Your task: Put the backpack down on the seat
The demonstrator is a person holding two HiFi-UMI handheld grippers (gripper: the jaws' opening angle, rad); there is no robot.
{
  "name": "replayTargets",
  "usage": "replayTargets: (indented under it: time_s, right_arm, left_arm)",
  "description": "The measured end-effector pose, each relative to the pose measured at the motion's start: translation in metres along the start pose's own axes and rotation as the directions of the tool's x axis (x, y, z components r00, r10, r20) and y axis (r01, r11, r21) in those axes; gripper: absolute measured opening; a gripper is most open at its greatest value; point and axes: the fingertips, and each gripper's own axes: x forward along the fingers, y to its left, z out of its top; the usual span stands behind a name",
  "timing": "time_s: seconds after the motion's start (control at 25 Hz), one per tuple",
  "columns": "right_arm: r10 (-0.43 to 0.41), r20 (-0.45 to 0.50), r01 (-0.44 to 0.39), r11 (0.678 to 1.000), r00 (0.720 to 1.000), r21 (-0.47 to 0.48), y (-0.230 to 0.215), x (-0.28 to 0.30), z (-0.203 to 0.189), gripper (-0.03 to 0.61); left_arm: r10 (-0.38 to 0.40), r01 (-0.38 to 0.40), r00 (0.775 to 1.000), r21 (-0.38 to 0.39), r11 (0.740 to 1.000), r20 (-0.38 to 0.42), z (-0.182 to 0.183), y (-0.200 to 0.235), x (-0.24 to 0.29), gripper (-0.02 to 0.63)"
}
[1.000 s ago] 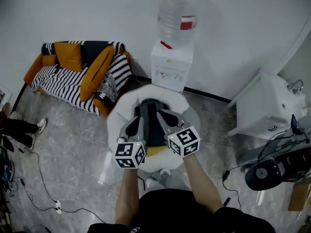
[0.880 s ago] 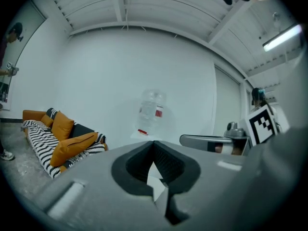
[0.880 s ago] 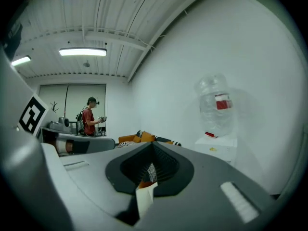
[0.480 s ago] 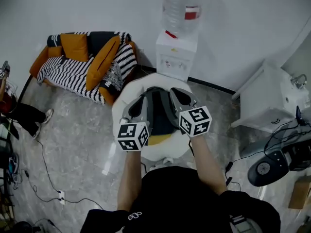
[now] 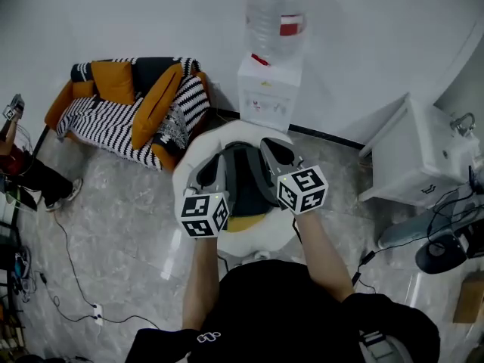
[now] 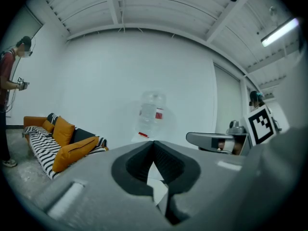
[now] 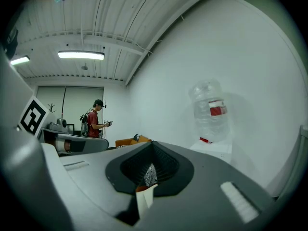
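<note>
Looking down in the head view, the dark backpack [image 5: 243, 176] lies on the round white seat [image 5: 227, 133], with a yellow patch showing at its near edge. The left gripper [image 5: 216, 171] reaches over the backpack's left side and the right gripper [image 5: 272, 151] over its right side, both pointing away from the person. Whether either one touches the fabric cannot be told from here. Behind the seat a water dispenser [image 5: 266, 97] carries a big clear bottle [image 5: 276, 17] against the white wall. A striped sofa [image 5: 106, 127] with orange cushions [image 5: 113, 82] sits to the left and a white cabinet [image 5: 420, 165] to the right. Cables trail over the grey floor [image 5: 113, 233].

In the left gripper view the jaws are pressed together, meeting in a line at their tips. Only a pale sliver shows through the notch below, and no thing can be made out between them. Beyond them are the sofa, the bottle and, at far left, a standing person [image 6: 7, 105].

In the right gripper view the jaws are likewise pressed together. A crinkled silvery scrap, an orange bit and a pale tab show in the notch, too small to name. The bottle stands to the right.
</note>
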Motion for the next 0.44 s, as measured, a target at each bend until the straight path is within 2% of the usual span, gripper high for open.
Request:
replayTargets:
  time_s: [0.44]
  right_arm:
    - [0.009, 0.02, -0.009, 1.0, 1.0, 0.007, -0.0047, -0.0041, -0.0033, 0.008]
  left_arm:
    - [-0.019, 0.019, 1.0, 0.016, 1.0, 0.015, 0.0031, -0.0085, 0.0113, 0.0]
